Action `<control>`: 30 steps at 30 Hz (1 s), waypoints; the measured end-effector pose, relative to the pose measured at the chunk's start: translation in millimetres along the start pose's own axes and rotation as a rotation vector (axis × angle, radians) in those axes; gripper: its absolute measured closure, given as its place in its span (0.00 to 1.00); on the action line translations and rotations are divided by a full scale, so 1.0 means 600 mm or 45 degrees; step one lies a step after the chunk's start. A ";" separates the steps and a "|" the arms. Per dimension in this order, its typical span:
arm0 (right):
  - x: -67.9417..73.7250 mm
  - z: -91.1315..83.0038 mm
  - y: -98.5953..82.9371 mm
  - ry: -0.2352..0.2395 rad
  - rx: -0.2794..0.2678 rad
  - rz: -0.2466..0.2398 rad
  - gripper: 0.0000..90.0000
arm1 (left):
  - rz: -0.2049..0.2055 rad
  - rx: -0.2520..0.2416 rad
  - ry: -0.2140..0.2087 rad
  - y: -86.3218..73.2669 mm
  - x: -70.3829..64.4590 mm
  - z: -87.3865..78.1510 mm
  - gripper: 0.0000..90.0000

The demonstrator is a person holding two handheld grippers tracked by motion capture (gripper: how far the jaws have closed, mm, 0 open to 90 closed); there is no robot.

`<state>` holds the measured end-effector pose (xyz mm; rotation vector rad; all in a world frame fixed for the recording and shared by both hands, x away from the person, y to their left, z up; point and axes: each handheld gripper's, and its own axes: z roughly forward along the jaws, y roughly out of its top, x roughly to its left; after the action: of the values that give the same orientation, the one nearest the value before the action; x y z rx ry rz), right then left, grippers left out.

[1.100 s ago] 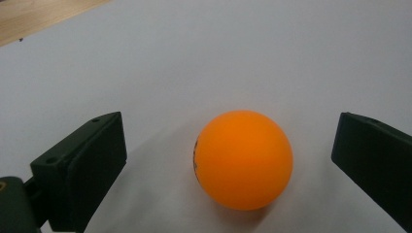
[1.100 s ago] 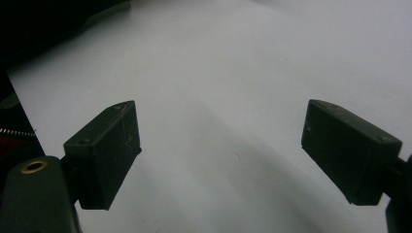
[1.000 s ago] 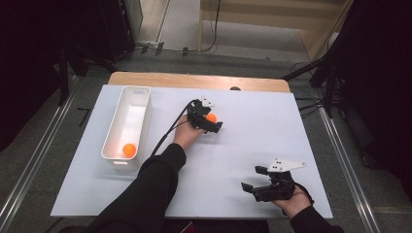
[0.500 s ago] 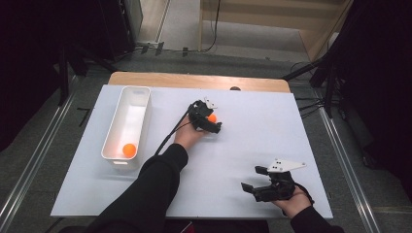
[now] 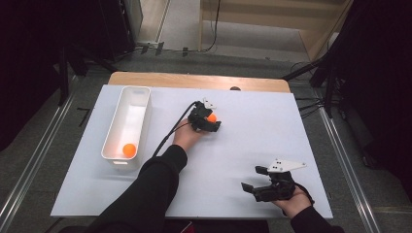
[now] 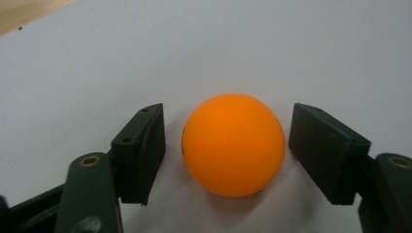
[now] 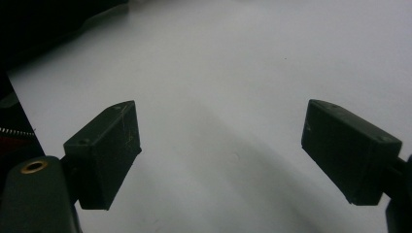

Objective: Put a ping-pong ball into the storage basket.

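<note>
the ball (image 6: 233, 144), plain smooth orange, sits mid-table with bare white table (image 5: 252, 145) all round, between the left gripper (image 5: 210, 121) jaws, released, small gaps each side. right gripper (image 5: 257, 180) released near the front edge.

White rectangular sheet (image 5: 87, 179) covering light wooden table (image 5: 145, 79), bare wood strip at far edge. Grey carpeted floor (image 5: 43, 131) around the table. Metal floor rails (image 5: 24, 182) left and right of the table. Pale wooden panel (image 5: 272, 19) beyond the table, black cables (image 5: 214, 29) on the floor before it. Dark stands (image 5: 330, 73) right of the table. Dim room, table lit.
</note>
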<state>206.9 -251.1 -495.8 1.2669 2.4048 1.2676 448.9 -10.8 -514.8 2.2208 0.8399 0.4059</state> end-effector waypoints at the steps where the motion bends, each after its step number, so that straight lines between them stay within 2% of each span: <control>1: 0.000 0.000 0.000 0.002 0.000 -0.002 0.14 | 0.000 0.000 0.001 0.000 0.000 0.000 0.36; 7: -0.001 -0.001 -0.001 -0.007 0.002 0.003 0.14 | -0.011 -0.008 0.005 -0.002 -0.004 -0.003 0.44; 10: -0.001 -0.001 0.000 -0.006 0.002 0.000 0.14 | -0.027 -0.014 0.015 -0.003 -0.003 -0.005 0.51; 15: 0.000 0.000 0.000 -0.006 0.004 -0.001 0.14 | -0.028 -0.012 0.029 -0.003 -0.004 -0.005 0.56; 24: -0.001 0.002 0.000 -0.006 0.004 -0.003 0.14 | -0.028 -0.010 0.029 -0.003 -0.003 -0.006 0.57; 30: -0.001 0.001 0.000 -0.005 0.002 -0.003 0.14 | -0.052 -0.014 0.010 -0.002 0.000 -0.006 0.57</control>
<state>207.8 -251.2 -496.4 1.2658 2.4039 1.2619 446.5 -8.1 -513.0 2.1892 0.8841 0.3991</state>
